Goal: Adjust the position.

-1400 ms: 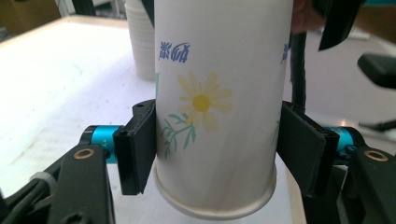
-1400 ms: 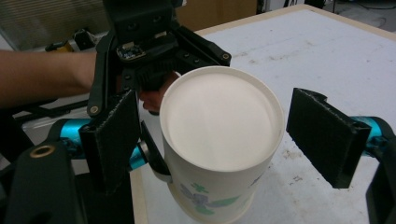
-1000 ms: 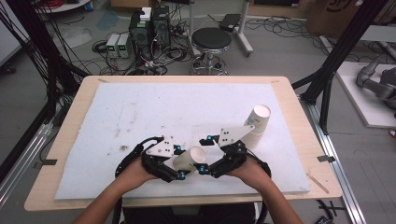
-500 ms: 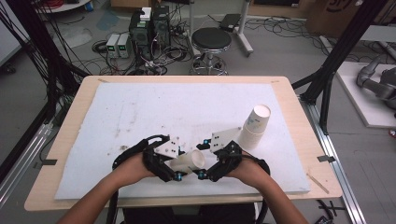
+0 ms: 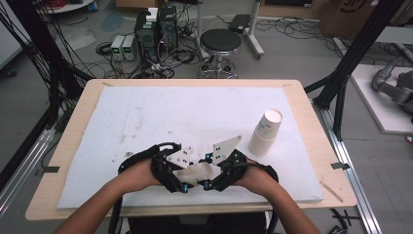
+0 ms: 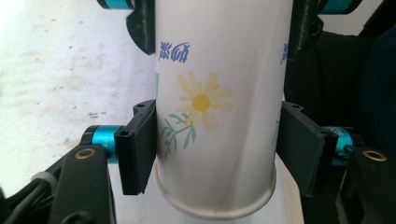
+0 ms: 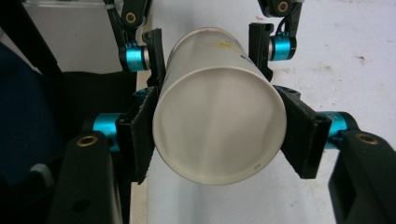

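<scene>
A: Paper cup (image 5: pixel 197 171) held level just above the counter's (image 5: pixel 146 117) near edge, left tool (image 5: pixel 179 179) pinching it.
B: Right tool (image 5: pixel 210 176) has just been closing onto its base end. Likely pulling nested cups apart next; stack (image 5: pixel 265 132) stands near.

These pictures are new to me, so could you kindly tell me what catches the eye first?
First, a paper cup held lying level between both tools at the near edge of the white board: the left hand-held gripper and the right hand-held gripper each clamp it. The right one's jaws have just been closing on it. A stack of cups stands to the right.
</scene>
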The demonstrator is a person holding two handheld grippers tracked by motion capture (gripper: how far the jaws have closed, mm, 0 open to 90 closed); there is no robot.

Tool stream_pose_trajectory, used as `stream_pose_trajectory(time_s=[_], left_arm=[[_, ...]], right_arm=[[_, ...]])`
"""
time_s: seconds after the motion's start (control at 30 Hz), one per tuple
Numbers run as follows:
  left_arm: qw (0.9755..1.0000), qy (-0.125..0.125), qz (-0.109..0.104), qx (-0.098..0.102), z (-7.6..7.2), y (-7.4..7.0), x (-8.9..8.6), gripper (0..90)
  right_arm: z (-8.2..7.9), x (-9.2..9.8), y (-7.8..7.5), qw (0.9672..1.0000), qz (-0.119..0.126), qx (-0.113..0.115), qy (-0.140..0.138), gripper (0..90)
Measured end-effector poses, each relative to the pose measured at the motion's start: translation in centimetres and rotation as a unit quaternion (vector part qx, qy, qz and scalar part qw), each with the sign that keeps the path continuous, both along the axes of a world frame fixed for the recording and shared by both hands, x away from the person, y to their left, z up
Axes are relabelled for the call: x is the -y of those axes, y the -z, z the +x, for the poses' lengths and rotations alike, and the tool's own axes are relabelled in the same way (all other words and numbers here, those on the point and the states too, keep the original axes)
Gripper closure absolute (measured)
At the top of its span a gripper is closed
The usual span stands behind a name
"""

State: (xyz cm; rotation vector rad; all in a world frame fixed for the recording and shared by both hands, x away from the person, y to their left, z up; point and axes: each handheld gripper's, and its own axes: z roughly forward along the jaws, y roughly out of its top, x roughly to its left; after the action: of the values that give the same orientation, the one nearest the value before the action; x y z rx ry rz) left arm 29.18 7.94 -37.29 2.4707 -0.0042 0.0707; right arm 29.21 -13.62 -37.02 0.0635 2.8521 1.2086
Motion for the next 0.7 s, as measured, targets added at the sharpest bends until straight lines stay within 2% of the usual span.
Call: stream_pose_trajectory(time_s=[0.03,0.13,0.2,0.27,0.33,0.4,0.47,0.57,0.63,0.7], left_arm=[[1.0,0.003,0.003,0.002,0.0,0.0,0.0,33.7],[0.9999,0.006,-0.011,-0.003,-0.1,0.2,-0.1,31.6],[0.9995,0.003,-0.031,-0.007,-0.1,0.4,-0.4,27.6],[0.9988,-0.008,-0.049,-0.005,-0.1,0.5,-0.8,19.1],[0.9963,-0.019,-0.082,-0.012,0.0,0.6,-1.5,18.1],[0.9925,-0.032,-0.116,-0.021,-0.1,0.9,-2.3,18.0],[0.9872,-0.046,-0.15,-0.029,-0.1,1.2,-3.1,18.0],[0.9783,-0.071,-0.192,-0.034,-0.2,1.8,-3.9,18.0],[0.9711,-0.08,-0.221,-0.043,-0.3,2.2,-4.3,17.8],[0.9668,-0.088,-0.236,-0.042,-0.3,2.4,-4.6,17.8]], right_arm=[[0.0,0.0,0.0,1.0,-0.001,0.001,0.0,36.8],[0.0,0.0,0.1,1.0,-0.007,-0.001,-0.003,37.2],[0.0,-0.1,0.3,0.9999,-0.013,-0.005,-0.008,37.2],[0.0,0.0,0.5,0.9998,-0.016,-0.01,-0.01,37.5],[0.0,0.2,0.7,0.9998,-0.013,-0.012,-0.008,37.5],[0.0,0.6,0.8,0.9999,-0.004,-0.011,-0.002,37.5],[0.0,1.1,0.8,0.9999,0.007,-0.014,0.007,37.5],[0.1,1.9,0.9,0.9994,0.026,-0.015,0.018,37.4],[0.0,2.3,0.9,0.9988,0.039,-0.015,0.025,37.5],[0.0,2.9,1.0,0.9981,0.051,-0.013,0.032,37.5]])
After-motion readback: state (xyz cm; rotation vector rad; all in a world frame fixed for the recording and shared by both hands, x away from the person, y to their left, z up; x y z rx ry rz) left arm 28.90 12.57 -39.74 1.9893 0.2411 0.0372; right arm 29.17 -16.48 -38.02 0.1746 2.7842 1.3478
